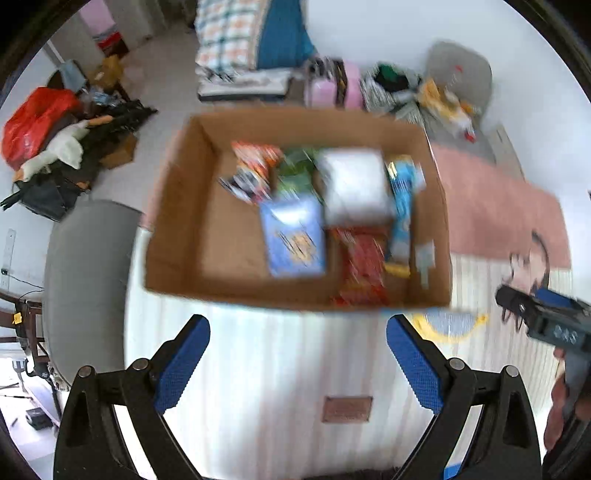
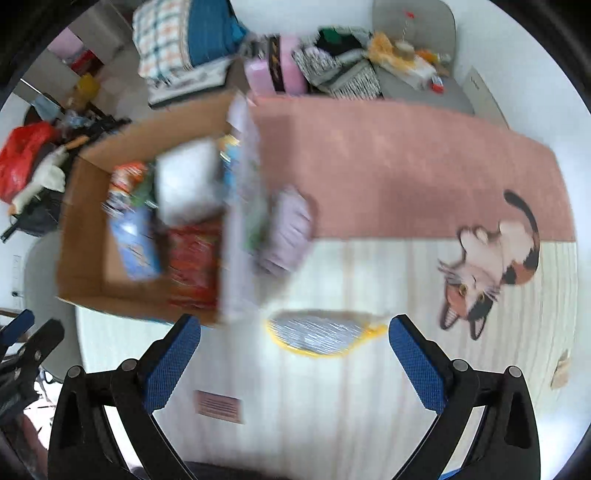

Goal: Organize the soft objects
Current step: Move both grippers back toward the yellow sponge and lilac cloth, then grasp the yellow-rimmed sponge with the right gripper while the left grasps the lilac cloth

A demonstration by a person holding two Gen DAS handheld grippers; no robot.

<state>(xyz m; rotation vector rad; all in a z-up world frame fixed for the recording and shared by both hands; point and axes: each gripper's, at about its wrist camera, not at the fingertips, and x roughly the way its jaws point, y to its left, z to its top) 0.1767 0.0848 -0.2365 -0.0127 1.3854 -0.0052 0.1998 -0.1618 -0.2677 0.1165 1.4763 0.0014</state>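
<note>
Hovering wide apart, the right hand-held gripper [image 2: 293, 332] is nearest the yellow-rimmed pouch [image 2: 317, 332], lying crosswise just ahead; the left hand-held gripper [image 1: 297, 332] also gapes.

One cardboard box [image 1: 177, 206]; about six packets inside, blur prevents exact count. One yellow-rimmed pouch [image 2: 317, 334]. One lilac packet [image 2: 290, 229].

Pink-and-cream striped rug with calico cat print [image 2: 487, 266]; red plastic bag [image 1: 35, 122] at nine o'clock; checked folded blanket [image 1: 225, 33] at twelve o'clock; grey padded chair [image 1: 460, 74] at one o'clock.
</note>
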